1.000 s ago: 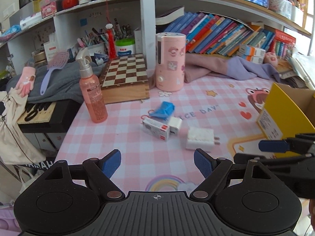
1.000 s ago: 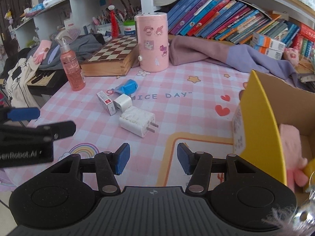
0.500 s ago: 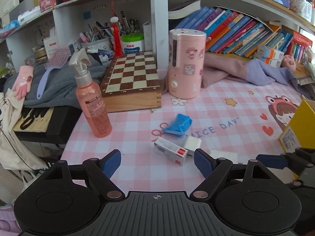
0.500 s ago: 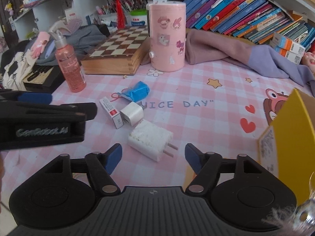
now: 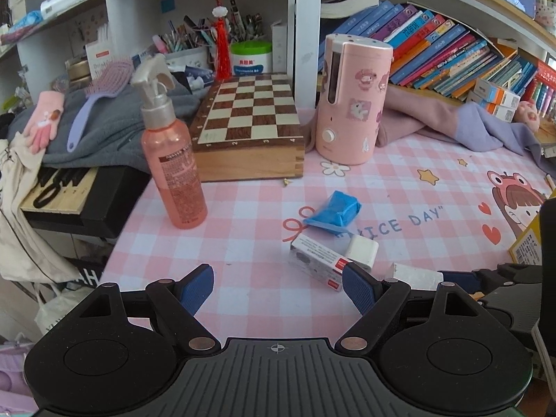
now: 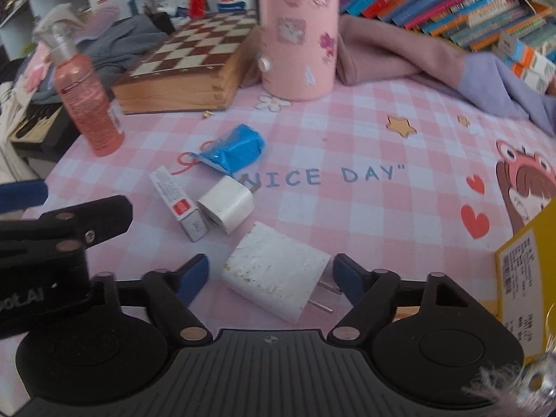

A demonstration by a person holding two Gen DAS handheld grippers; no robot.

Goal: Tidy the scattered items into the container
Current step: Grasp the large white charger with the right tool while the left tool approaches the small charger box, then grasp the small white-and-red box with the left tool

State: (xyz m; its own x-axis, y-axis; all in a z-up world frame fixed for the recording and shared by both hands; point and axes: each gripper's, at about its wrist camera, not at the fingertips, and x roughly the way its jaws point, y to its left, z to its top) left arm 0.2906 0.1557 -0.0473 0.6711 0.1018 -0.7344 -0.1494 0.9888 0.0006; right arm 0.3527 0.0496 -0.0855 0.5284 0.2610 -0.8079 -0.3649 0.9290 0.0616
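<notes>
- The right gripper (image 6: 269,278) hung low over the large white charger (image 6: 278,272), which lay on the mat between its blue pads; the jaws were closing, with a gap on each side and no contact yet.
- The left gripper (image 5: 278,286) stood wide apart over bare pink checked mat (image 5: 243,260), holding nothing.
- Just past its right pad (image 5: 358,290) lay the small red-and-white box (image 5: 318,262), touching the small white adapter (image 5: 361,252).
- The blue packet (image 5: 335,212) sat just beyond those two.
- The yellow cardboard container (image 6: 528,278) stood at the right edge of the right wrist view, near the charger.
- Farther back stood the pink spray bottle (image 5: 173,170), chessboard box (image 5: 250,132) and pink cylinder (image 5: 351,100).
</notes>
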